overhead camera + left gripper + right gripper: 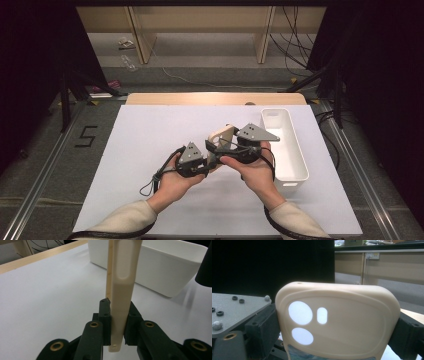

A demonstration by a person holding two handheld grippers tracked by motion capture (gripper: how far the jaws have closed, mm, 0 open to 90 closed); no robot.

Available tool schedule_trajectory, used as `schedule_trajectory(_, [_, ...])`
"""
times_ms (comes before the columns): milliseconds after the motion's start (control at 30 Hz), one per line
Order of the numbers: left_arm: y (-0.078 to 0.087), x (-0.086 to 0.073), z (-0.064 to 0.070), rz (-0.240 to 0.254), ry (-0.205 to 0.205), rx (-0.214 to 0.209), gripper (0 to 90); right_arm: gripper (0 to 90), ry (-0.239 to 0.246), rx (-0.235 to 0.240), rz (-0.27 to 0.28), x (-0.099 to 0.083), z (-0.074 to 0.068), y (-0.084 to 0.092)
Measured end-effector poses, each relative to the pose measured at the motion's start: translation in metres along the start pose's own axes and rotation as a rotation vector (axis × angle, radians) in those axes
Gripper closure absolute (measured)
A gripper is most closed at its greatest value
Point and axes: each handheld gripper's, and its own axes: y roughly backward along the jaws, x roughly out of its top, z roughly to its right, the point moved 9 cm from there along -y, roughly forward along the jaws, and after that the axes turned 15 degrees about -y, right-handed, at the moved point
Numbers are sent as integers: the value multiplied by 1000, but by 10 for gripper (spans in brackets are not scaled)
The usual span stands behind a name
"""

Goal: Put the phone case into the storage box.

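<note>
The cream phone case (337, 322) is held above the counter (150, 150), at 9 o'clock from the white bin (295, 155). The left gripper (117, 322) clamps its thin edge firmly; the right gripper (230, 145) has its fingers wide across the case's width. It seems light, soft and bendable, so grip the edges.

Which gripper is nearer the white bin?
Right. The right gripper sits beside the white bin, close to its left wall, around the cream phone case. The left gripper clamps the case farther left.
</note>
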Motion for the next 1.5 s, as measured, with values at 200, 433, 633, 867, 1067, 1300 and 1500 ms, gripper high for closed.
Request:
schedule_trajectory(200, [0,0,0,-1,-3,-2,788,125,-2,0,0,0,0,0])
schedule_trajectory(433, [0,0,0,1,-7,-4,786,126,-13,-8,-3,0,0,0])
schedule_trajectory(633, [0,0,0,3,-10,-7,784,128,-17,-14,-2,0,1,0])
schedule_trajectory(867, [1,1,1,6,-28,-10,776,130,-21,-19,-4,1,0,2])
schedule_trajectory(1067, [1,0,5,-2,-67,-30,722,131,-26,-17,-3,2,-1,2])
schedule_trajectory(1300, [3,-3,8,-33,-107,-49,516,131,-33,-24,4,5,1,5])
schedule_trajectory(1500, [7,-7,7,-85,-108,-27,225,131,-34,-29,11,7,3,6])
